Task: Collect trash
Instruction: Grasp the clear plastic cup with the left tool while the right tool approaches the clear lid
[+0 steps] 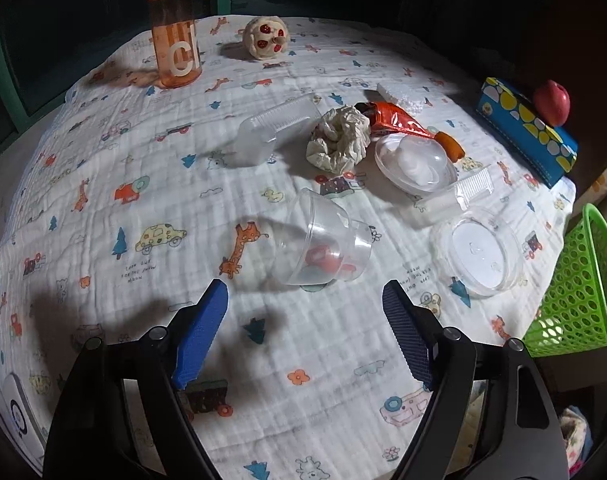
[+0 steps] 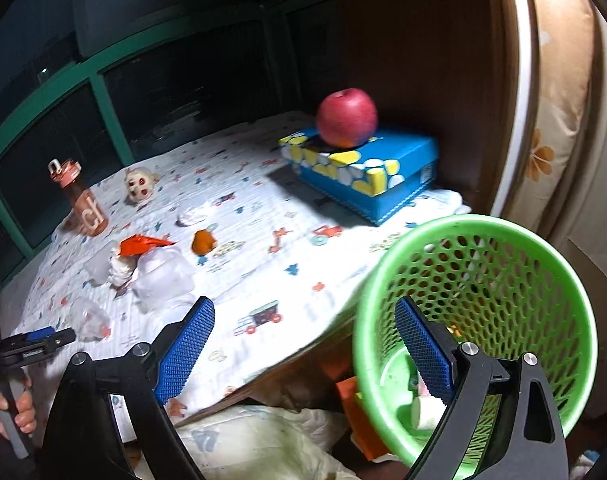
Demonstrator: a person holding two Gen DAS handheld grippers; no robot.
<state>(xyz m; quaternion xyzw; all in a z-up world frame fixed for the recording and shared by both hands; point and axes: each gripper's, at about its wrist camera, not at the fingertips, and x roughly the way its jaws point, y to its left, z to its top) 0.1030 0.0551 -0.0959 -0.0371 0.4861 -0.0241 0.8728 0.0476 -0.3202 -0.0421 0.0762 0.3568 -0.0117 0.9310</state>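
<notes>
In the left wrist view my left gripper (image 1: 305, 292) stands open just short of a clear plastic cup (image 1: 323, 244) lying on its side, with nothing between the fingers. Beyond the cup lie crumpled paper (image 1: 339, 140), an orange wrapper (image 1: 391, 118), a clear dome lid (image 1: 415, 160), a clear tub (image 1: 271, 132) and a flat round lid (image 1: 477, 252). My right gripper (image 2: 303, 312) is open and empty at the table's edge. Its right finger overlaps the green mesh basket (image 2: 483, 320), which holds a white scrap (image 2: 419, 412).
An orange water bottle (image 1: 173, 36) and a small toy (image 1: 265, 38) stand at the back of the patterned cloth (image 1: 143, 160). A blue box (image 2: 363, 172) with a red apple (image 2: 345, 118) on it sits at the right. A hand (image 2: 7, 404) shows at the left edge.
</notes>
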